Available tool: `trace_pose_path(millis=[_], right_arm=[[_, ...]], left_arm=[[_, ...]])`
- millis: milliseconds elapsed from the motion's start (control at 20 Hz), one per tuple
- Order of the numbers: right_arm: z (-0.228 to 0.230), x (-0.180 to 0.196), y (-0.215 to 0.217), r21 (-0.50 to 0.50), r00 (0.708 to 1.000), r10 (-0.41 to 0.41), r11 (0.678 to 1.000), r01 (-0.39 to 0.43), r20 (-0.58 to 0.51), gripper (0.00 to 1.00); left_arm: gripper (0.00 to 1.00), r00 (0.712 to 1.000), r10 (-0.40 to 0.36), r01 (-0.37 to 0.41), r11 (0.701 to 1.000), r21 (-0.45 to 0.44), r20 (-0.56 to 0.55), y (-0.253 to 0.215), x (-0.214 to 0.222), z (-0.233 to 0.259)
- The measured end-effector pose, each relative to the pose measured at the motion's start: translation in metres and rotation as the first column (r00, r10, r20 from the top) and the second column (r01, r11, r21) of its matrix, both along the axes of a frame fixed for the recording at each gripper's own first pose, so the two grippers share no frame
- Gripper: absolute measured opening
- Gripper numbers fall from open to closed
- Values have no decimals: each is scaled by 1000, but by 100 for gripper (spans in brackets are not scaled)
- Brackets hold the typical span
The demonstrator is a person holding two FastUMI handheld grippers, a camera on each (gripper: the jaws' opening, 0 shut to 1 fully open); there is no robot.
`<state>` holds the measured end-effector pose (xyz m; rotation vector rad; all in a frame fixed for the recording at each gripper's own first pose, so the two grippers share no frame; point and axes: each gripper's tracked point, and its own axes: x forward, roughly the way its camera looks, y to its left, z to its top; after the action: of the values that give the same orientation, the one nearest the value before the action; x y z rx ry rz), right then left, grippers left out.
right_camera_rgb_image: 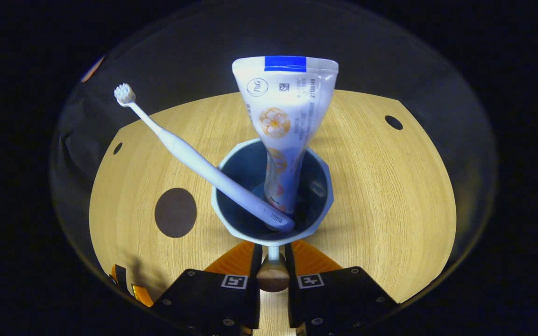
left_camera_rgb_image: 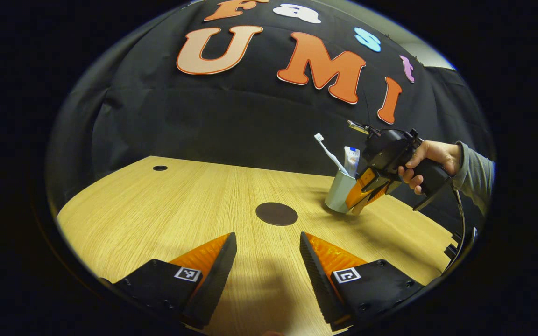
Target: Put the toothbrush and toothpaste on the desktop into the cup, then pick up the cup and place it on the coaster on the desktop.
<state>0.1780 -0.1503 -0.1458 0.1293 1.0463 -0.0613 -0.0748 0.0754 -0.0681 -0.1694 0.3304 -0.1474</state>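
Note:
A pale grey-green cup [right_camera_rgb_image: 224,219] holds a white toothbrush [right_camera_rgb_image: 180,151], leaning left, and a white toothpaste tube [right_camera_rgb_image: 283,107], standing crimped end up. My right gripper [right_camera_rgb_image: 272,249] is shut on the cup's wooden-tipped handle [right_camera_rgb_image: 272,275]. In the left gripper view the cup [left_camera_rgb_image: 339,191] is tilted slightly at the right of the desk, with the right gripper [left_camera_rgb_image: 364,196] and a hand [left_camera_rgb_image: 430,161] behind it. The round dark brown coaster [left_camera_rgb_image: 276,213] lies left of the cup on the desk. My left gripper [left_camera_rgb_image: 268,242] hangs open over the near desk, short of the coaster.
The wooden desk [left_camera_rgb_image: 180,210] has small round cable holes [left_camera_rgb_image: 159,168] [right_camera_rgb_image: 393,122] near its far corners. Black cloth closes off the back. The desk's right edge [left_camera_rgb_image: 442,242] runs just beyond the cup.

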Motion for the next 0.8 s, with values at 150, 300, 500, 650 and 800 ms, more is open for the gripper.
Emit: trace_pose_path(millis=[150, 300, 500, 650, 800], right_arm=[[7, 7, 0, 1, 998, 54, 999, -54, 25, 24], [21, 20, -3, -9, 993, 111, 994, -111, 46, 24], [33, 30, -3, -6, 985, 162, 987, -162, 55, 24], [33, 31, -2, -17, 976, 211, 978, -210, 54, 24], [33, 34, -2, -20, 969, 243, 970, -242, 51, 24]], left_arm=[[87, 1000, 18, -18, 1000, 16, 6, 5, -2, 3], [87, 999, 32, -32, 999, 37, 17, 11, -3, 7], [87, 999, 47, -48, 998, 36, 23, 19, -13, 6], [84, 998, 53, -53, 998, 32, 18, 23, -13, 4], [87, 998, 60, -60, 998, 36, 12, 26, -13, -1]])
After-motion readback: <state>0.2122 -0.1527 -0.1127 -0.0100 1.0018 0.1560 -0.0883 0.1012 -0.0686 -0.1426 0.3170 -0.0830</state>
